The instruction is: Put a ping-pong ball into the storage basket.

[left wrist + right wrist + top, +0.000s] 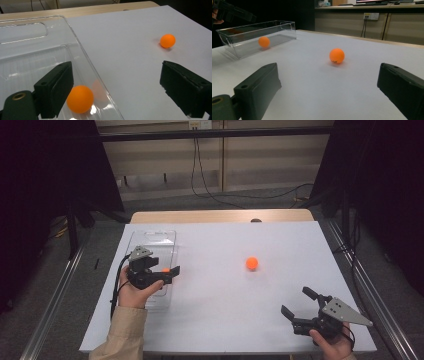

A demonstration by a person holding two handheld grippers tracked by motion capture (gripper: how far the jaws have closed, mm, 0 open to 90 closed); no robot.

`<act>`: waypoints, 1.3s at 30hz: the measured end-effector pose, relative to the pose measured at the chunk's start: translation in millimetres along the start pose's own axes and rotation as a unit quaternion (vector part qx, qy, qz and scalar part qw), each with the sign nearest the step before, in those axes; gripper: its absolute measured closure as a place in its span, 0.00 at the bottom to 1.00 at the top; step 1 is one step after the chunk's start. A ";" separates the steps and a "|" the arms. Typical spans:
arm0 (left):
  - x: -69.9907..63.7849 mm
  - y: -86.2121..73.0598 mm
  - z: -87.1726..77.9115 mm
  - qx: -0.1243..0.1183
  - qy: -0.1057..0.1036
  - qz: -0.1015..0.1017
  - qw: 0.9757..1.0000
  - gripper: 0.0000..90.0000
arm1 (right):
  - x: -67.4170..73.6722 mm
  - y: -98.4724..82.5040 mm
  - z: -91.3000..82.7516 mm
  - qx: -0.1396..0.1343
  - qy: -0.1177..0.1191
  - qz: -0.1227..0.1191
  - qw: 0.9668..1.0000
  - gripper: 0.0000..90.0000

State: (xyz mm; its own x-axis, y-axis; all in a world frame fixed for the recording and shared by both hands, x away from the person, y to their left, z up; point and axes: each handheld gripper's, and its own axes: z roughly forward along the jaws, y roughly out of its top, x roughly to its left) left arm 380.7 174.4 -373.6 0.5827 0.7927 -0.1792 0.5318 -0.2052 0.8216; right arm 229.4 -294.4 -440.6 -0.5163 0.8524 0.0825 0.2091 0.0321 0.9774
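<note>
While the left gripper [167, 272] hangs over the near end of the clear plastic bin [150, 236] at the left of the tabletop [225, 310], its fingers [56, 87] stand spread and pinch nothing; an orange ping-pong ball [80, 98] lies free on the bin floor just beside one finger. A second orange ping-pong ball [252, 263] rests alone on the white tabletop, right of the bin and well apart from it. The right gripper [298, 303] sits at the near right, its fingers [257, 90] also spread and empty, pointed toward that loose ball. Both balls look very light, hollow and smooth, so they would likely roll at a nudge and could squirt out of a hard squeeze; a gentle pinch across the widest part, with the fingers level on opposite sides, seems the safest hold. A dark speck shows on the loose ball in the right gripper view, too small to read; no other writing or brand can be read.
</note>
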 end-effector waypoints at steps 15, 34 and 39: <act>-12.2 -0.6 9.9 0.006 -0.010 0.011 1.000 0.11 | -0.2 0.2 0.1 -0.001 -0.001 0.000 1.000 0.04; -25.7 0.1 18.0 0.005 -0.027 0.023 0.999 0.09 | 0.3 0.4 -0.1 -0.001 -0.001 0.000 1.000 0.04; -30.9 0.7 21.9 0.003 -0.032 0.030 0.999 0.08 | 0.0 0.4 -0.2 -0.001 -0.001 -0.001 1.000 0.04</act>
State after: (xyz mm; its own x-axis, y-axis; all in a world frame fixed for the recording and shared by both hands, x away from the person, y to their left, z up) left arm 376.4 137.2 -379.3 0.6515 0.7405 -0.1650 0.4986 -0.2541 0.8288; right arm 229.3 -294.5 -440.2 -0.5152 0.8534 0.0798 0.2061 0.0330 0.9780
